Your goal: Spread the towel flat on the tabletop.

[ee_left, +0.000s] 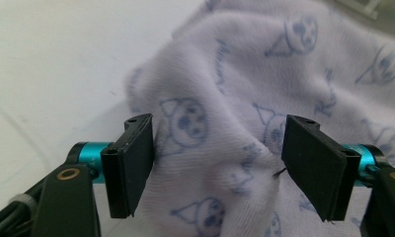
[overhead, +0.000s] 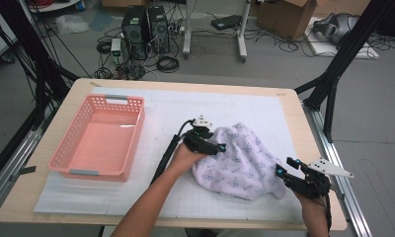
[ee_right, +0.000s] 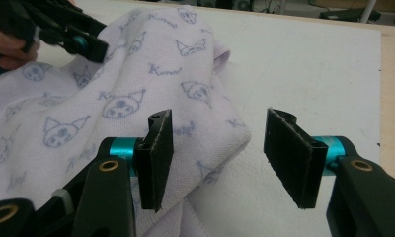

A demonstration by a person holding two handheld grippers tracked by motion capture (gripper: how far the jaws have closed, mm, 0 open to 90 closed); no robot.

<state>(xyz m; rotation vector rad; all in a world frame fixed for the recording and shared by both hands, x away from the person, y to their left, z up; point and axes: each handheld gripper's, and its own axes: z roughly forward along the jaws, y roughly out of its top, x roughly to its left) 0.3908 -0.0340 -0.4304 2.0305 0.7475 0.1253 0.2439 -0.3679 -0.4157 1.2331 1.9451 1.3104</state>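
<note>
High view: a wooden tabletop (overhead: 294, 106) under a white mat (overhead: 264, 106), grey floor (overhead: 378, 123) with computers (overhead: 146, 29) behind, both claws, left (overhead: 220, 147) and right (overhead: 283, 168), wide open at the cloth (overhead: 245, 163).

Looks like a robotics lab: two black computer towers (overhead: 146, 30) on the grey floor amid tangled cables (overhead: 136, 61), cardboard boxes (overhead: 289, 17), black frame struts (overhead: 341, 59) around a wooden table (overhead: 304, 128) with gridded mat (overhead: 264, 106).

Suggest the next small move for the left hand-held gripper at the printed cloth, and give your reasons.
Probably close the left hand-held gripper on the raised fold of the printed cloth. Its jaws stand open with that fold bulging between them, the pads not yet pressing. The right hand-held gripper is also open at the cloth's near corner, so nothing holds the cloth yet.
</note>
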